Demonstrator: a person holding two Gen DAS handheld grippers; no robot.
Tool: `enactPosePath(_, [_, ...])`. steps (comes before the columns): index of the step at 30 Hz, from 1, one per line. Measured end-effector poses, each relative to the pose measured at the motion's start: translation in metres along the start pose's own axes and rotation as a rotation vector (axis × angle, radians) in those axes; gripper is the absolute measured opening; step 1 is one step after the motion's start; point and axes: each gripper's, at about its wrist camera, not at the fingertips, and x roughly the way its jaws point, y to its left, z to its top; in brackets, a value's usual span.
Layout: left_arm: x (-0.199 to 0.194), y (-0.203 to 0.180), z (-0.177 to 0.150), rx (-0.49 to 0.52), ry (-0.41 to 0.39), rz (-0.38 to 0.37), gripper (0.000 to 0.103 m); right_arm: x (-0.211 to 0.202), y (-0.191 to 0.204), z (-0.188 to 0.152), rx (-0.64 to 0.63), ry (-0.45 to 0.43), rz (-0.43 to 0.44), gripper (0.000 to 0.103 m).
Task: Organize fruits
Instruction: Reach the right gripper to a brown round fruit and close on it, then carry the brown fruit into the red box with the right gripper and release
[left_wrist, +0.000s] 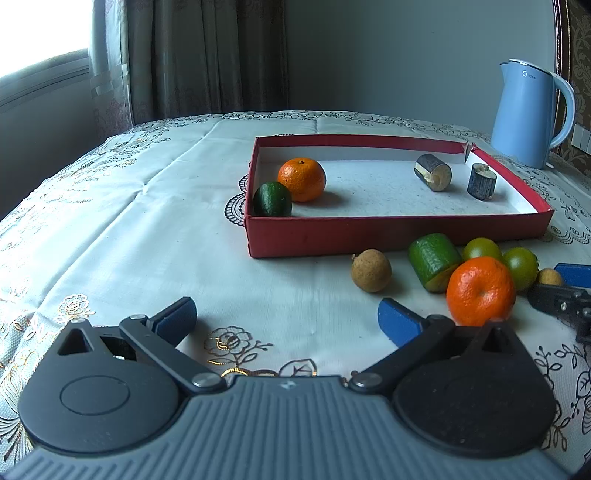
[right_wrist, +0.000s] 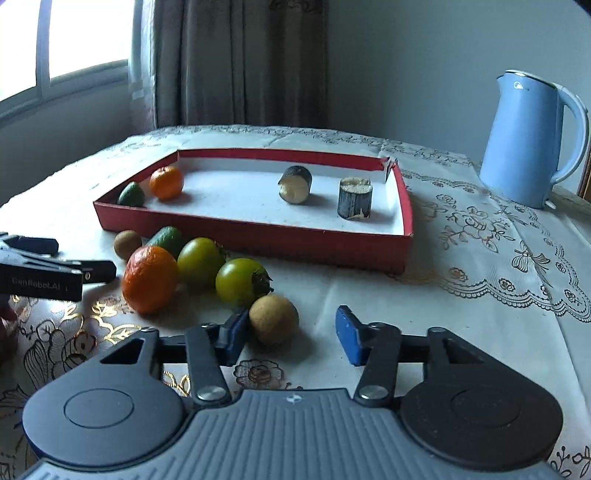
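The left gripper (left_wrist: 286, 319) is spread wide and holds nothing; an orange (left_wrist: 480, 291) sits just beyond its right finger. The right gripper (right_wrist: 291, 334) is also wide apart, with a longan (right_wrist: 273, 319) touching its left finger. Ahead of both, the red tray (right_wrist: 255, 236) holds another orange (right_wrist: 166, 182) and two dark cylinders.

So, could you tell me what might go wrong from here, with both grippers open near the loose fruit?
1. The small brown fruit sits beside the right gripper's left finger; being round, a nudge could roll it away.
2. The orange, two green tomatoes and cut green piece are bunched together, so closing on one may push the others.
3. The red box has a raised wall that carried fruit could clip.
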Motion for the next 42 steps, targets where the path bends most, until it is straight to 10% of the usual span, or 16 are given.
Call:
enactPosePath(10, [0.0,0.0,0.0,0.0,0.0,0.0,0.103,-0.001,0.007,0.0,-0.026,-0.002,0.005,0.029])
enactPosePath(42, [0.0,0.0,-0.001,-0.001,0.0,-0.001,0.103,0.015,-0.021,0.061,0.029,-0.121,-0.155,0.028])
